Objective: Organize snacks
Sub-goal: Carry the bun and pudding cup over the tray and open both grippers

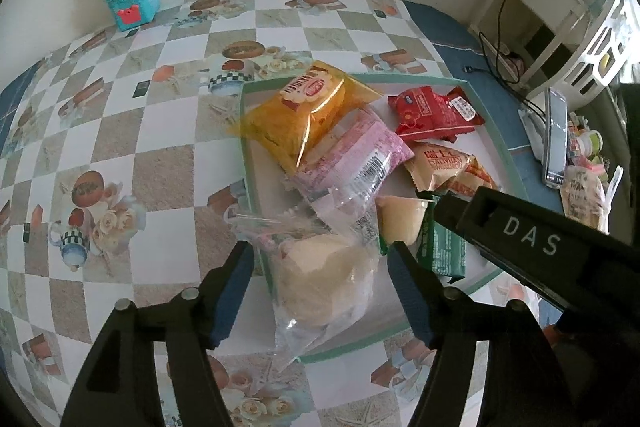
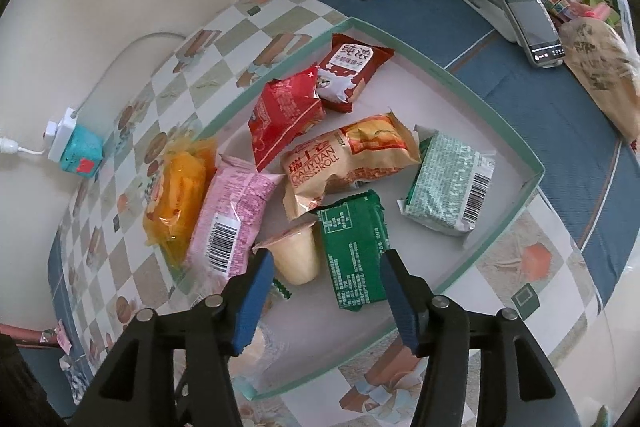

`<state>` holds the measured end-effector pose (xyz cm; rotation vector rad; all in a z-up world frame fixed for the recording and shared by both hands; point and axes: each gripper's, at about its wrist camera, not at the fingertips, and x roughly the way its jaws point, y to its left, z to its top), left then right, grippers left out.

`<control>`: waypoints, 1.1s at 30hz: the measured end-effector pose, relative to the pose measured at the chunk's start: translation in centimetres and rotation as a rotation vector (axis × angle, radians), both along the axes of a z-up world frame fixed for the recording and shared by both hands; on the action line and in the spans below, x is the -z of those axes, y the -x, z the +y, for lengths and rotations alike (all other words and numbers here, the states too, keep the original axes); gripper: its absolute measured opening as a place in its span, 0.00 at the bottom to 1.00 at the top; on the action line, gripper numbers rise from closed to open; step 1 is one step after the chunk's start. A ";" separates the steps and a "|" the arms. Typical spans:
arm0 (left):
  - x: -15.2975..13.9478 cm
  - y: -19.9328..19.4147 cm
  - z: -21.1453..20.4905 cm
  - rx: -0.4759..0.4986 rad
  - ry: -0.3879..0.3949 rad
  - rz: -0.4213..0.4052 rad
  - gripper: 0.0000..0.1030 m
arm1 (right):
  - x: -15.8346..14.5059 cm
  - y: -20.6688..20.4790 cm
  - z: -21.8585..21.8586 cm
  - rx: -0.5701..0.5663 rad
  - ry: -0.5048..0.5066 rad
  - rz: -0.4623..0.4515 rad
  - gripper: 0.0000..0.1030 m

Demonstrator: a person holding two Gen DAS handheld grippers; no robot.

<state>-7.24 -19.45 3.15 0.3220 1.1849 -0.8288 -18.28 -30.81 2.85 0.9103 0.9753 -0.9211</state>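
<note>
Left gripper (image 1: 320, 287): jaws apart, clear bread bag (image 1: 324, 279) lying loose btwn them at tray's near-left edge. Right gripper (image 2: 324, 291): jaws apart over pudding cup (image 2: 296, 253) & green pack (image 2: 356, 251). Farther in tray (image 2: 536, 167): pink, orange, red packs.

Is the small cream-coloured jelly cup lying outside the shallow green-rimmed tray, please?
No, the cream jelly cup lies inside the green-rimmed tray, beside the dark green packet.

Both grippers: black plastic frames w/ silver pivot bolts, blue ribbed pads (image 1: 234, 291); right gripper (image 1: 520, 239) was marked "DAS" in white.
</note>
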 end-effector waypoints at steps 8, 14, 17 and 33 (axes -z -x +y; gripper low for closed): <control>-0.8 -1.8 1.7 -0.084 0.009 0.005 0.81 | -0.1 0.2 -0.1 0.008 0.007 0.002 0.59; -1.9 -4.0 4.0 -0.186 0.047 0.009 0.87 | -0.1 -0.2 0.1 -0.007 0.011 0.009 0.59; -2.2 -5.4 5.3 -0.262 0.049 -0.019 0.92 | -0.1 -0.8 0.5 -0.029 0.018 0.013 0.59; -1.5 -9.5 10.2 -0.464 -0.088 -0.114 0.95 | -1.8 -4.2 4.7 -0.191 0.151 0.005 1.00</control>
